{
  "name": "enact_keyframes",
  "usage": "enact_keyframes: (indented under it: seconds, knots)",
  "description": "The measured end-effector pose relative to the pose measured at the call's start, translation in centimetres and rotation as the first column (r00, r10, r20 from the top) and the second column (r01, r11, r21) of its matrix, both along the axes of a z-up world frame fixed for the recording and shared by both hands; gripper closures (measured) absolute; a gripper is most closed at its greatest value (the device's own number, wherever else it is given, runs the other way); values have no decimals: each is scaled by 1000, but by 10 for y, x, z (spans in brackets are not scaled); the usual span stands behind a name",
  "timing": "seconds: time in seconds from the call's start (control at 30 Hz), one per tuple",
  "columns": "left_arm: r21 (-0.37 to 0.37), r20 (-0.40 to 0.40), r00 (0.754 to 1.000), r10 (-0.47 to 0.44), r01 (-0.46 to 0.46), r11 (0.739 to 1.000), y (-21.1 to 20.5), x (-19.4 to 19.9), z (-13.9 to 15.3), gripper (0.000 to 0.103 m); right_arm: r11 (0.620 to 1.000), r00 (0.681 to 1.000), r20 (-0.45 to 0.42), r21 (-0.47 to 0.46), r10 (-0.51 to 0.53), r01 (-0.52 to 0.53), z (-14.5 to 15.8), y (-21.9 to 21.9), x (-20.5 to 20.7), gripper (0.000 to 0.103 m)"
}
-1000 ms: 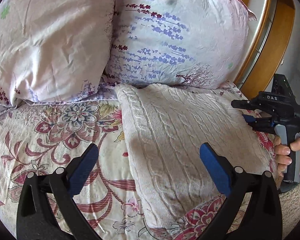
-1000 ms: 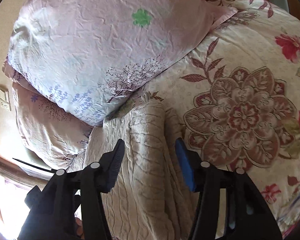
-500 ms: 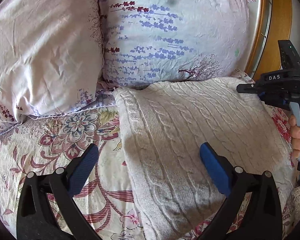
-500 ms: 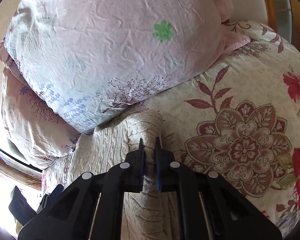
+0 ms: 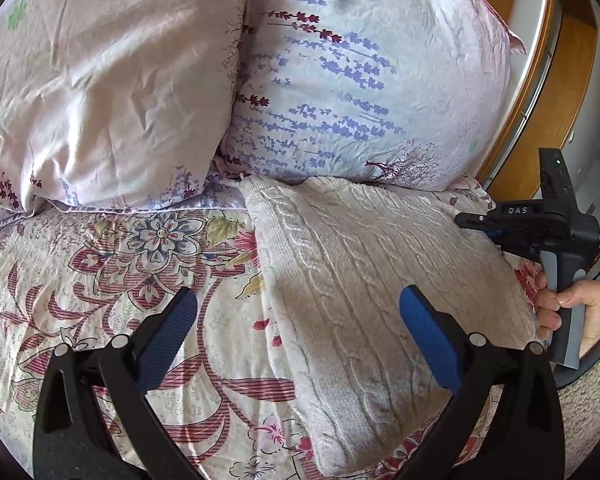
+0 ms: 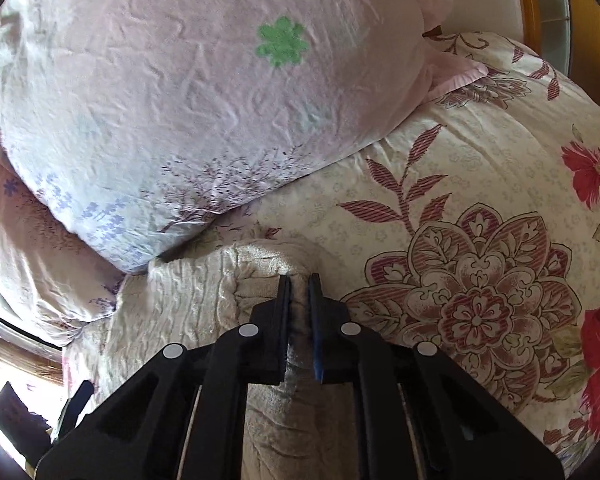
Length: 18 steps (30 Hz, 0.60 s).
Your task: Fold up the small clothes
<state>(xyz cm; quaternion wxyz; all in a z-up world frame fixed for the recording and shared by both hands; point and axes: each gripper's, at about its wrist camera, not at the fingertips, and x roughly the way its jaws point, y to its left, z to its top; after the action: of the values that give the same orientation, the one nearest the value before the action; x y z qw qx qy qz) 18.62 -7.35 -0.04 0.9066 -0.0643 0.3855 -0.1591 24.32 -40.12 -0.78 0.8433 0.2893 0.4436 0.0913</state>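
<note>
Pinching a raised fold of the cream knit sweater [image 6: 228,292], the right claw [image 6: 299,280] has just closed; the left claw [image 5: 296,312] gapes empty above the sweater's near edge.

My right gripper [image 6: 299,280] pinches a fold of cream cable-knit sweater [image 6: 204,300]; a lilac floral pillow [image 6: 204,92] lies just beyond the tips.

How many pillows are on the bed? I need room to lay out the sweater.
2. A pale pink pillow lies at the head of the bed on the left; a lavender-print pillow sits beside it, right behind the cream cable-knit sweater. None else shows.
</note>
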Motion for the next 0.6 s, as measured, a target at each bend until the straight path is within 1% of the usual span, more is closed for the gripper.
enact_keyframes:
  seconds: [0.03, 0.07, 0.1, 0.13, 0.2, 0.27, 0.3, 0.37, 0.4, 0.43, 0.53, 0.6]
  knots:
    - [-14, -14, 1000, 3, -3, 1000, 4, 1, -1, 2, 999, 1000, -1, 44, 3, -3, 1, -7, -10, 84]
    - [-26, -27, 1000, 6, -6, 1000, 8, 3, -3, 2, 996, 1000, 0, 85, 8, -8, 2, -13, -21, 73]
    - [-36, -41, 999, 5, -7, 999, 11, 5, -5, 2, 993, 1000, 7, 117, 10, -11, 2, -19, -33, 68]
    - [-45, -53, 999, 5, -7, 999, 13, 7, -6, 2, 991, 1000, 16, 135, 11, -13, 3, -24, -45, 66]
    - [-59, -71, 997, 6, -10, 998, 15, 9, -9, 2, 989, 1000, 19, 144, 19, -22, 2, -26, -64, 66]
    - [-68, -83, 997, 1, -7, 998, 15, 10, -10, 2, 987, 998, 17, 148, 59, -61, 0, -22, -74, 66]
    - [-67, -85, 996, -1, -5, 998, 14, 10, -11, 2, 988, 996, 7, 127, 84, -84, -3, -15, -75, 67]
    - [-55, -83, 997, -3, -2, 999, 12, 9, -12, 2, 991, 993, -4, 59, 121, -120, -7, -2, -73, 91]
    - [-50, -82, 997, -6, 1, 999, 11, 9, -12, 2, 994, 994, 7, 17, 109, -109, -6, 0, -73, 91]
    - [-46, -80, 997, -7, 3, 999, 10, 8, -11, 2, 996, 996, 14, -5, 87, -87, -4, 0, -72, 92]
    - [-47, -75, 997, -14, 11, 999, 11, 8, -10, 2, 1000, 1000, 10, 6, 1, -2, -1, -16, -67, 94]
    - [-49, -72, 997, -18, 15, 999, 12, 7, -10, 2, 1000, 1000, -11, 0, -17, 17, -4, -20, -63, 96]
